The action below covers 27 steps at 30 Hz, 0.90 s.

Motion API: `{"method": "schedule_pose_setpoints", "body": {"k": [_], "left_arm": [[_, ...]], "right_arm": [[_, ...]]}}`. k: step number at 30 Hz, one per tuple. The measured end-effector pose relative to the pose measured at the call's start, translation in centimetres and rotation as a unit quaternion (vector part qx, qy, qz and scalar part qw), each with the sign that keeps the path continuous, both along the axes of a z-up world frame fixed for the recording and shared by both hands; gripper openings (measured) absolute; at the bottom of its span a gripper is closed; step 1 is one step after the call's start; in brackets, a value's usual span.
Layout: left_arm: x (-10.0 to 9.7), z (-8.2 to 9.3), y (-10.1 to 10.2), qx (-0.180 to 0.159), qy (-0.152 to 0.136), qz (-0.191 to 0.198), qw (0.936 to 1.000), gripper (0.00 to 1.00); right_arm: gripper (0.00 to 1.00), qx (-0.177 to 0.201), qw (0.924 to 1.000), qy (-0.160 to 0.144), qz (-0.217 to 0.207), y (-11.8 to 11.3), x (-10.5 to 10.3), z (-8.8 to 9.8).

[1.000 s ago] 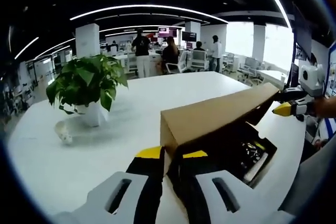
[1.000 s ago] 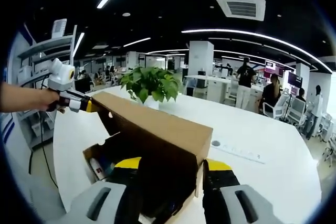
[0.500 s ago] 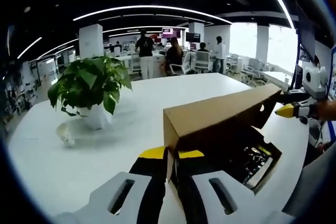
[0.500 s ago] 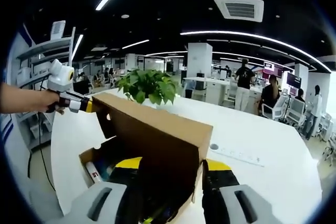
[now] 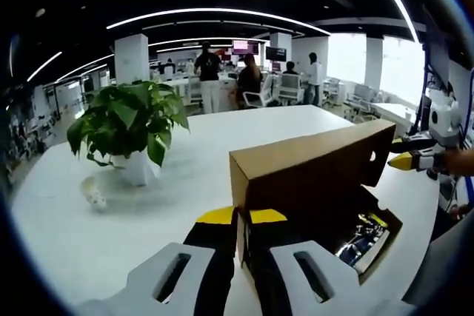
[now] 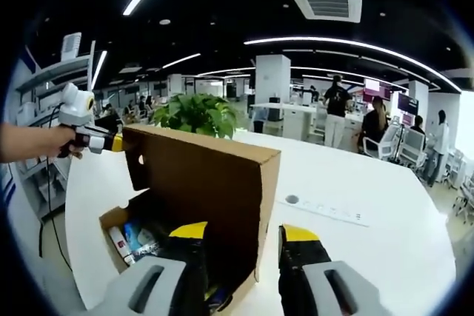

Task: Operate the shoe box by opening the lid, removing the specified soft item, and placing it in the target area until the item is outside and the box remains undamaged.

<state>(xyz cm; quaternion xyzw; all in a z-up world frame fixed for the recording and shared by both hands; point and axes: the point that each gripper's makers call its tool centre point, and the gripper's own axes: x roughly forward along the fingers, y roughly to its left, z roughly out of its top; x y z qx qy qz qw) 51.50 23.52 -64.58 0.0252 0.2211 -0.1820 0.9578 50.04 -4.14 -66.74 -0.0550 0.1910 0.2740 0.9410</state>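
Shoe box (image 5: pixel 355 231) of brown cardboard sits near the edge of a white table (image 5: pixel 222 153), with its hinged lid (image 5: pixel 311 172) raised to stand about upright over the open tray. Inside the tray, dark contents with some coloured and white printed items (image 6: pixel 129 238) can be seen, too small to tell apart.

Each end of the lid is gripped. The left gripper (image 5: pixel 243 221) has its yellow-tipped jaws drawn narrow around the near end panel of the lid, one jaw on each face of the card. In the right gripper view the lid (image 6: pixel 200 183) stands with its inner side facing the tray, and the right gripper (image 6: pixel 244 236) straddles its near end, one jaw on the tray side and one outside; whether these jaws actually press the card cannot be told. The other gripper shows at the far end of the lid in each view, held in a person's hand (image 6: pixel 33 142).

Beyond the box, a potted green plant (image 5: pixel 129 120) in a white pot stands on the table, with a small white object (image 5: pixel 92 192) near it. A flat white power strip (image 6: pixel 322 209) lies on the table on the other side of the box. In the background is an open office with several people (image 5: pixel 211 79) at desks.
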Motion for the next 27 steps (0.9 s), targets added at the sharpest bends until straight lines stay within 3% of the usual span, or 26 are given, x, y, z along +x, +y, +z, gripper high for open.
{"method": "schedule_pose_setpoints", "body": {"k": [27], "left_arm": [[3.3, -0.2, 0.0, 0.003, 0.011, 0.0, 0.9999, 0.01]], "right_arm": [[0.17, -0.023, 0.9989, 0.029, -0.029, -1.4, 1.2, -4.2]]}}
